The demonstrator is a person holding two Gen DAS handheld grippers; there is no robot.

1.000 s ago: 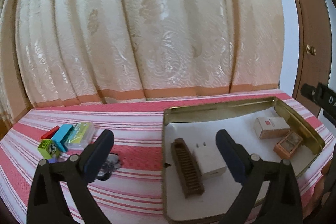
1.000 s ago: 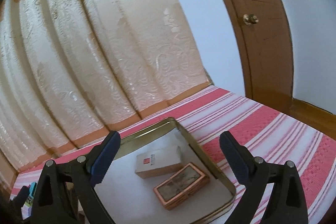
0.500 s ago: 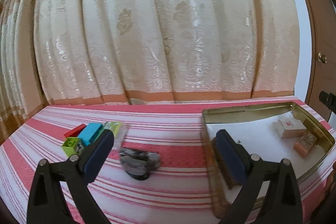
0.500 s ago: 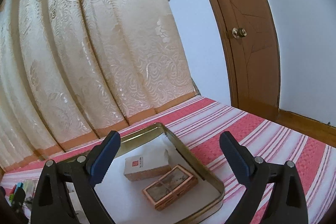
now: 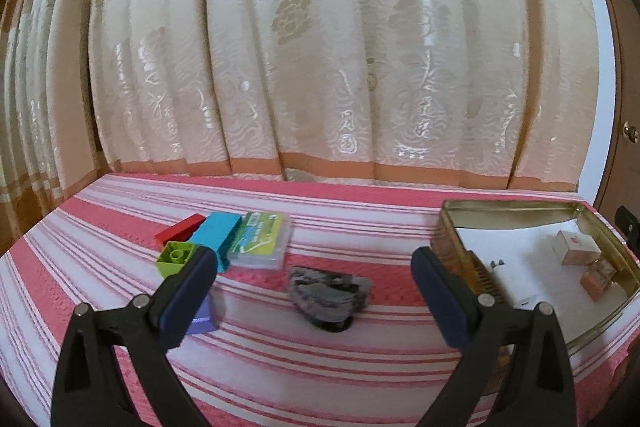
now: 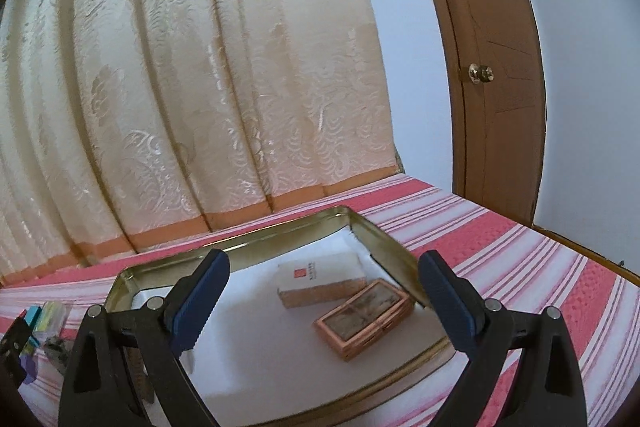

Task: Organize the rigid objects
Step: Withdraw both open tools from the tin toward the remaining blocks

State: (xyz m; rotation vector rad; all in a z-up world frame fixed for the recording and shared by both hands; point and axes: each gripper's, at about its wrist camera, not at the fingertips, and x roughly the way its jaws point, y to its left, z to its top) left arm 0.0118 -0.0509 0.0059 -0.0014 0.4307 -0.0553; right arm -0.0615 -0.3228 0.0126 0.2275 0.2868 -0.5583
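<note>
A red-and-white striped cloth (image 5: 280, 355) is seen covering the bench, with a cream patterned curtain (image 5: 320, 67) hung behind it. Left hand-held gripper (image 5: 312, 291): jaws spread wide, nothing held, positioned above the cloth. Between its fingers a dark grey lumpy object (image 5: 328, 293) is found lying on the cloth; it is blurred and cannot be identified further. To the left a cluster is grouped: red block (image 5: 180, 229), blue block (image 5: 216, 239), green studded brick (image 5: 176, 257), clear case with green label (image 5: 260, 241), and a purple block (image 5: 204, 319) partly hidden behind the left finger. A gold-rimmed metal tray (image 5: 508, 207) with a white lining is placed at the right. Right hand-held gripper (image 6: 324, 303): jaws likewise spread wide and empty, held over the tray (image 6: 240, 247). Within the tray, near its far right corner, a white-topped small box (image 6: 320, 279) and a copper-coloured flat tin (image 6: 364, 319) are laid just beside each other. At the tray's left end a brown ridged piece (image 5: 486, 281) and a white plug adapter (image 5: 500, 263) are partly shown. A brown wooden door (image 6: 500, 67) with a knob is visible at the right.
</note>
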